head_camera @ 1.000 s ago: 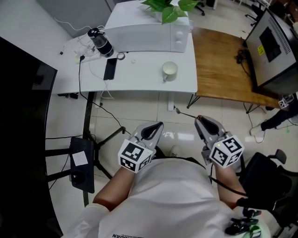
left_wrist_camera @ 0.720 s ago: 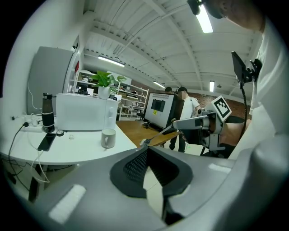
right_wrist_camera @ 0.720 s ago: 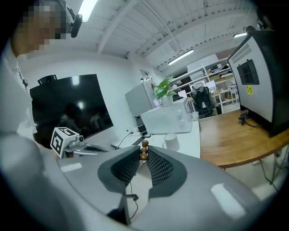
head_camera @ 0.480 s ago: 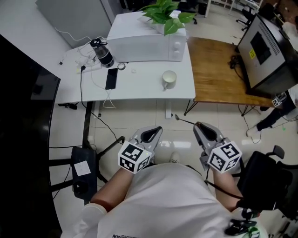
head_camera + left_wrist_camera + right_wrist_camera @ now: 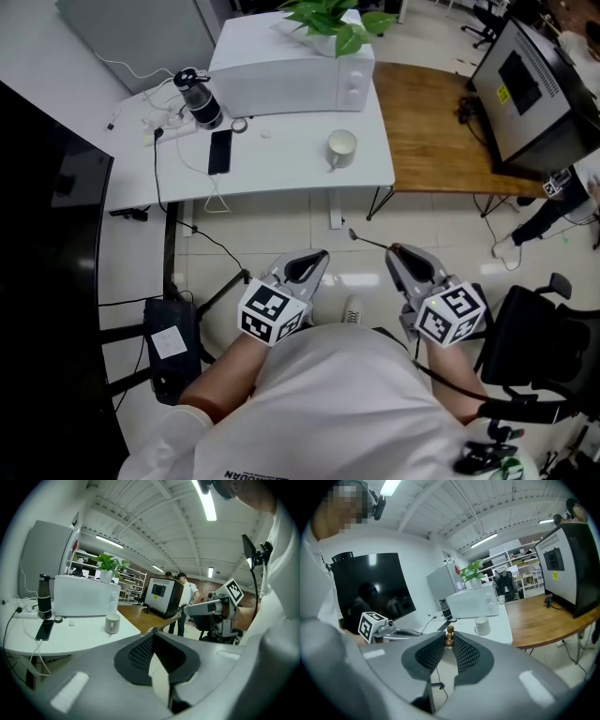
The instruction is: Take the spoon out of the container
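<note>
Brown beads tip the spoon [image 5: 449, 637] pinched in the right gripper [image 5: 396, 250] fingers, well apart from the white mug [image 5: 341, 145] on the worktop [image 5: 281, 159] at 12 o'clock. The left gripper [image 5: 321, 254] fingers are closed on nothing.

in the right gripper view only the beaded brown end of the spoon [image 5: 449, 636] shows between the fingers [image 5: 465, 654]; the rest is hidden behind them. in the head view its far tip is too small to tell its shape. the plant [image 5: 330, 21] on the microwave [image 5: 291, 75] is cut off by the top edge, and the monitor [image 5: 525, 89] by the right edge. a small round thing [image 5: 240, 125] and a white bit [image 5: 266, 132] on the desk [image 5: 281, 164] are too small to name. the inside of the mug [image 5: 341, 147] cannot be made out.
</note>
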A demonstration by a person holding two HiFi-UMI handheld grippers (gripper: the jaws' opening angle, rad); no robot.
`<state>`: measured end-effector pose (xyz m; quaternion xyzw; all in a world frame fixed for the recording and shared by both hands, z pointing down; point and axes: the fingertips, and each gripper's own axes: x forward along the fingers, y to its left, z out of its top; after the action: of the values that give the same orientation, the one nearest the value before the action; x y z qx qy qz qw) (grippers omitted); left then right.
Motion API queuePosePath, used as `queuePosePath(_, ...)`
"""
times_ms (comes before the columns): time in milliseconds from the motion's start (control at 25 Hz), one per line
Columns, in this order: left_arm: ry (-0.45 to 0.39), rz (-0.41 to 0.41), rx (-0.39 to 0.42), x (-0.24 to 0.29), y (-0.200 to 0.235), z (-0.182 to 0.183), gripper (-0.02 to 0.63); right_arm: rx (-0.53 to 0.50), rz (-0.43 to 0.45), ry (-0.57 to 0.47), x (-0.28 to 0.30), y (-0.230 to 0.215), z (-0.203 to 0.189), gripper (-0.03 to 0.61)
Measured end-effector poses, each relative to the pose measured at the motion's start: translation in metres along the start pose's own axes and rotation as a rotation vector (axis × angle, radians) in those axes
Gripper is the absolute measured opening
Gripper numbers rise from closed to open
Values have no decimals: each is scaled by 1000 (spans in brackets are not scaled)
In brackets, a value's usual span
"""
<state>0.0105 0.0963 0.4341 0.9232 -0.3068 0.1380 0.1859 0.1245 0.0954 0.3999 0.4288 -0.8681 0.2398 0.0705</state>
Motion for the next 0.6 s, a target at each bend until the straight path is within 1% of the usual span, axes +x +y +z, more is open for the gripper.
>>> queuePosePath(120,-9,1,-4,-4,2,1,5,-9,-2,4,0,4,-1,55)
queuePosePath(320,-27,31,-23,-10,14,6,5,-10,1,11,1,7,-1,55)
queuePosePath(600,-28,36,-23,-13,8,2,5,-17,7,15,0,12,-7,55)
